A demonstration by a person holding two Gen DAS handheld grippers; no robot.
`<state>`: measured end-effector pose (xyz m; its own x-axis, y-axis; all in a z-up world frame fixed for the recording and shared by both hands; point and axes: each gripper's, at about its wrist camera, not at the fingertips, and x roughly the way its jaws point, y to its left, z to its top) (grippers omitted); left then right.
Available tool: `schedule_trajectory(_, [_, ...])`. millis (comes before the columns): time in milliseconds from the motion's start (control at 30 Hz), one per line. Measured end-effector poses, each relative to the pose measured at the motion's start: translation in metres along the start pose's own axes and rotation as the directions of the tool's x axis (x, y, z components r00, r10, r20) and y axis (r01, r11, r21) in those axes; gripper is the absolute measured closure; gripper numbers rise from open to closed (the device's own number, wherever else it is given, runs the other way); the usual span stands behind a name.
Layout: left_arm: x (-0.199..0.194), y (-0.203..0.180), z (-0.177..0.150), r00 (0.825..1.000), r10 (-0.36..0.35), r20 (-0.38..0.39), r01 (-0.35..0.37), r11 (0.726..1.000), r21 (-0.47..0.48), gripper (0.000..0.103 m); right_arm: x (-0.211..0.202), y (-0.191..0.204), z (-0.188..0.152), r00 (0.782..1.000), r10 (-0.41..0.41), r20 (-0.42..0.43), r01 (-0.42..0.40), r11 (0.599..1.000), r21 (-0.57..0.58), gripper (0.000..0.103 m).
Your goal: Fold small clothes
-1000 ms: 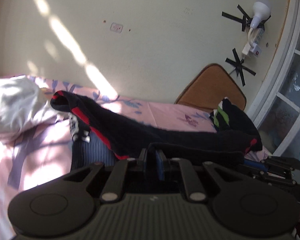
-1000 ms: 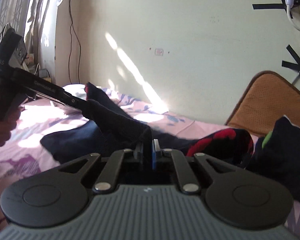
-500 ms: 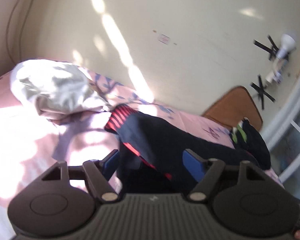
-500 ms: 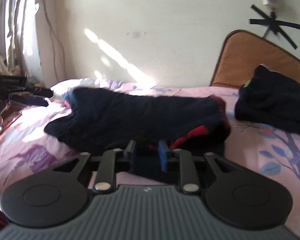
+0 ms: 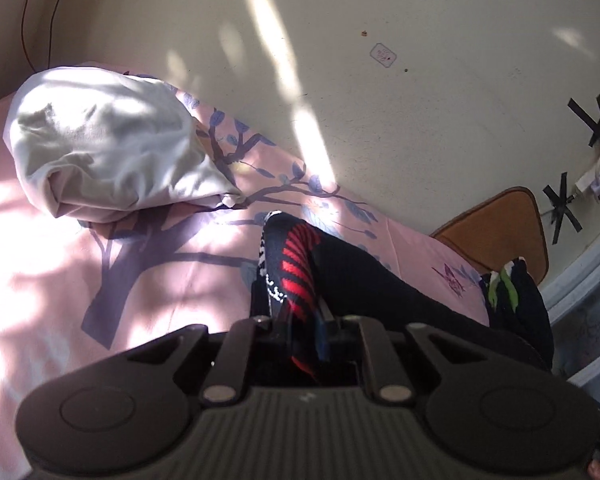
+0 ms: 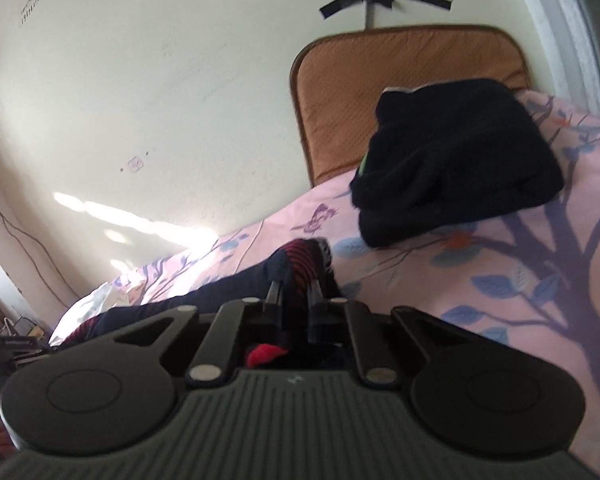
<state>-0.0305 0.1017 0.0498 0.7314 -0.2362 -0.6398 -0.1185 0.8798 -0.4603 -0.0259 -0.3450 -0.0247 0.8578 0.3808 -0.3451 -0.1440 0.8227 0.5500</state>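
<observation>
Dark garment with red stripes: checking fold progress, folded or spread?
Spread: the dark garment with red stripes stretches between left gripper and right gripper.

Half a second ago the left gripper point(image 5: 298, 330) stood with its blue-padded jaws wide apart; now they are pinched on the red-striped end of the dark navy knitted garment point(image 5: 296, 256) at 12 o'clock. The right gripper point(image 6: 294, 294), then slightly parted before the cloth, now clamps the garment's other red-striped end point(image 6: 300, 258), with the view swung toward the folded black clothes pile point(image 6: 452, 160) at 1 o'clock.
</observation>
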Motion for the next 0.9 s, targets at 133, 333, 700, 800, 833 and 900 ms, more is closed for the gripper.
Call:
schedule_trajectory(133, [-0.002, 0.015, -0.015, 0.999, 0.038, -0.027, -0.039, 0.998, -0.047, 0.093, 0.008, -0.022, -0.012, 0.996, -0.078, -0.041, 0.079, 0.996, 0.042, 0.091])
schedule_trajectory(333, [0.015, 0.027, -0.016, 0.992, 0.113, -0.047, -0.116, 0.992, -0.049, 0.077, 0.002, -0.011, -0.019, 0.995, -0.098, 0.001, 0.098, 0.995, -0.016, 0.07])
schedule_trajectory(700, [-0.02, -0.05, -0.006, 0.994, 0.026, 0.109, -0.048, 0.979, 0.198, 0.075, 0.017, 0.069, -0.026, 0.982, 0.162, -0.093, -0.179, 0.959, -0.219, 0.063])
schedule_trajectory(800, [0.023, -0.083, -0.023, 0.997, 0.068, 0.037, -0.076, 0.946, 0.315, 0.075, 0.046, 0.087, -0.045, 0.966, 0.156, -0.204, -0.205, 0.947, -0.247, 0.063])
schedule_trajectory(833, [0.038, -0.088, -0.029, 0.996, 0.086, 0.007, -0.083, 0.937, 0.338, 0.075, 0.057, 0.086, -0.05, 0.962, 0.125, -0.241, -0.184, 0.953, -0.24, 0.063])
schedule_trajectory(900, [0.066, -0.093, -0.043, 0.986, 0.166, -0.013, -0.149, 0.913, 0.379, 0.069, 0.068, 0.07, -0.059, 0.962, 0.131, -0.241, -0.176, 0.969, -0.174, 0.067])
